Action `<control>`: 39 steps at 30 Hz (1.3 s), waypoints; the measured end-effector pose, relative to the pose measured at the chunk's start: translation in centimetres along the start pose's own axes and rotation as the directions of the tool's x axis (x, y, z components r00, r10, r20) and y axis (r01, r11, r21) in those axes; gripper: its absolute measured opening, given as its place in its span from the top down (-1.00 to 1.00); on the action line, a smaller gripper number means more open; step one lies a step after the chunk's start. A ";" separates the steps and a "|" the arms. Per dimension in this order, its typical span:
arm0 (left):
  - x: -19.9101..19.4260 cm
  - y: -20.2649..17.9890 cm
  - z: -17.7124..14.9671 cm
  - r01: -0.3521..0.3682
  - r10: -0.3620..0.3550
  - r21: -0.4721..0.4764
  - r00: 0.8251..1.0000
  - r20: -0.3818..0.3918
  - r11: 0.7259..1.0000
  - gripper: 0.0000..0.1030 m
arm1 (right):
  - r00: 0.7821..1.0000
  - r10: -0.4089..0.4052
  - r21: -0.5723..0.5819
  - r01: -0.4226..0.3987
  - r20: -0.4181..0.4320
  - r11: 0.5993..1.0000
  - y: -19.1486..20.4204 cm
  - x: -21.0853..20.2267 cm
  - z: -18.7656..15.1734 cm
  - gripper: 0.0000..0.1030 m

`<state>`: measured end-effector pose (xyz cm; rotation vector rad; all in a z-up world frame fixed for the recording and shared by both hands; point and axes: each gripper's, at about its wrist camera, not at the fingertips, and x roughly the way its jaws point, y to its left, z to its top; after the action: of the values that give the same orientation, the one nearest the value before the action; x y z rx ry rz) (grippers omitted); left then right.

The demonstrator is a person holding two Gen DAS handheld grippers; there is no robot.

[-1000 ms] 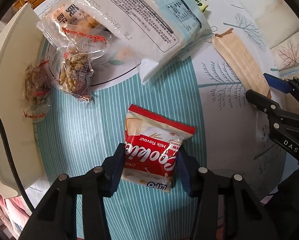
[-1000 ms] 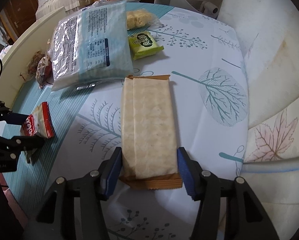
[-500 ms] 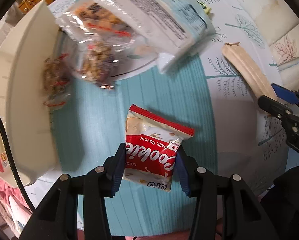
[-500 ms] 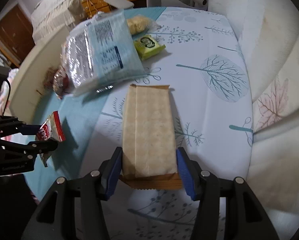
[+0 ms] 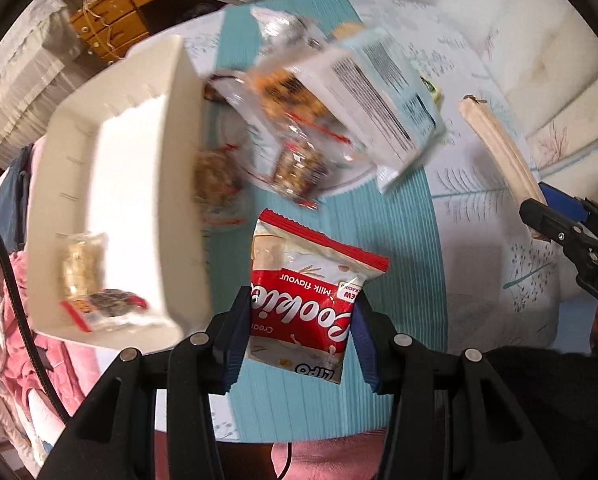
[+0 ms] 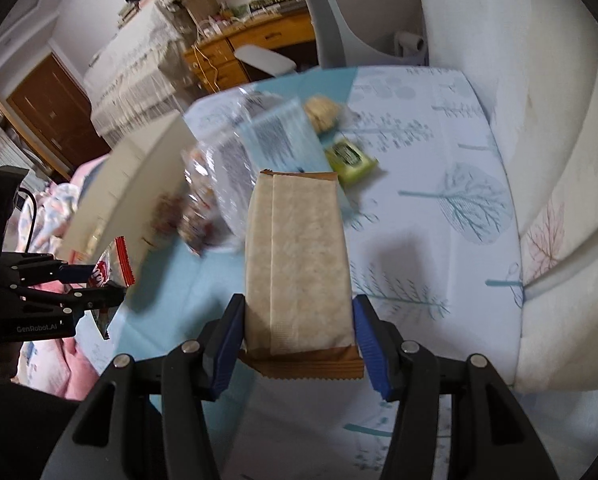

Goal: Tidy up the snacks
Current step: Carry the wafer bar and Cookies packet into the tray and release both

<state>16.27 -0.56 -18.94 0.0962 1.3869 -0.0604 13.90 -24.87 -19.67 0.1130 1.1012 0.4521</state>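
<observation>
1. My left gripper is clamped on the red and white cookie packet, blue pads squeezing both its sides. The packet hangs above the teal striped part of the tablecloth, clear of the surface.
2. My right gripper is clamped on the long tan cracker pack at its brown crimped end, and the pack sticks out forward over the white tree-print part of the cloth.
3. The white bin sits at the table's left edge, just beside the cookie packet. A couple of small clear-wrapped snacks lie inside, near its closest corner.
4. Middle of the table, beside the bin: a heap of clear bags of nutty snacks with a big pale blue bag lying on top. Pretty blurry, so can't read much.
5. Toward the far edge there's a small green packet and, just beyond it, a round pale biscuit thing.
</observation>
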 end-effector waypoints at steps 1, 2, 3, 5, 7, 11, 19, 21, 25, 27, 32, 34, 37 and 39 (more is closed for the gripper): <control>-0.5 0.1 0.1 0.002 -0.002 -0.003 1.000 0.005 1.000 0.12 | 1.000 0.009 0.005 -0.009 0.013 1.000 0.5 -0.3 0.4 -0.04; -1.2 0.7 0.3 0.008 -0.008 -0.004 1.000 0.018 1.000 0.12 | 1.000 0.016 0.010 -0.016 0.024 1.000 1.0 -0.6 0.6 -0.04; -1.8 1.0 0.5 0.009 -0.009 -0.003 1.000 0.027 1.000 0.12 | 0.999 0.021 0.014 -0.021 0.033 1.000 1.3 -0.9 0.7 -0.04; -3.5 1.6 0.7 0.011 -0.010 -0.006 0.999 0.047 1.000 0.12 | 0.998 0.034 0.025 -0.035 0.059 0.999 2.2 -1.6 1.2 -0.04; -4.7 2.3 0.9 0.016 -0.016 -0.006 0.997 0.069 1.000 0.12 | 0.995 0.043 0.035 -0.046 0.092 0.998 3.5 -2.3 1.7 -0.04; -6.6 4.2 1.4 0.029 -0.026 -0.022 0.992 0.121 0.999 0.11 | 0.989 0.039 0.050 -0.047 0.143 0.998 5.6 -3.1 2.3 -0.04; -8.7 9.0 0.8 0.065 -0.052 -0.057 0.977 0.206 0.996 0.11 | 0.968 0.036 0.067 -0.055 0.248 0.996 11.0 -3.2 3.5 -0.04; -8.9 10.2 0.3 0.061 -0.050 -0.040 0.970 0.237 0.997 0.11 | 0.963 0.039 0.065 -0.058 0.267 0.996 12.4 -3.0 3.7 -0.04; -9.2 12.9 -0.6 0.086 -0.074 -0.032 0.956 0.283 0.996 0.11 | 0.955 0.042 0.065 -0.064 0.292 0.996 15.2 -2.3 4.0 -0.04; -9.3 14.4 -1.0 0.095 -0.081 -0.030 0.949 0.304 0.995 0.11 | 0.951 0.046 0.068 -0.070 0.305 0.995 16.6 -1.8 4.1 -0.04; -9.7 18.5 -1.5 0.113 -0.088 -0.050 0.930 0.357 0.992 0.11 | 0.942 0.060 0.079 -0.091 0.330 0.993 19.3 -0.4 4.1 -0.05; -9.8 20.3 -1.5 0.111 -0.076 -0.071 0.923 0.377 0.991 0.11 | 0.940 0.065 0.083 -0.099 0.335 0.992 20.7 0.4 4.1 -0.05; -9.5 22.7 -1.5 0.142 -0.096 -0.096 0.920 0.380 0.985 0.11 | 0.934 0.079 0.082 -0.115 0.349 0.990 22.6 1.4 4.0 -0.04; -9.0 24.6 -1.5 0.165 -0.109 -0.121 0.921 0.375 0.979 0.11 | 0.930 0.087 0.079 -0.123 0.356 0.989 23.7 1.9 4.0 -0.04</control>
<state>15.63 23.90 -9.56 -0.1344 1.0170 -0.0859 11.13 -2.09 -12.10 0.3310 0.7662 0.4522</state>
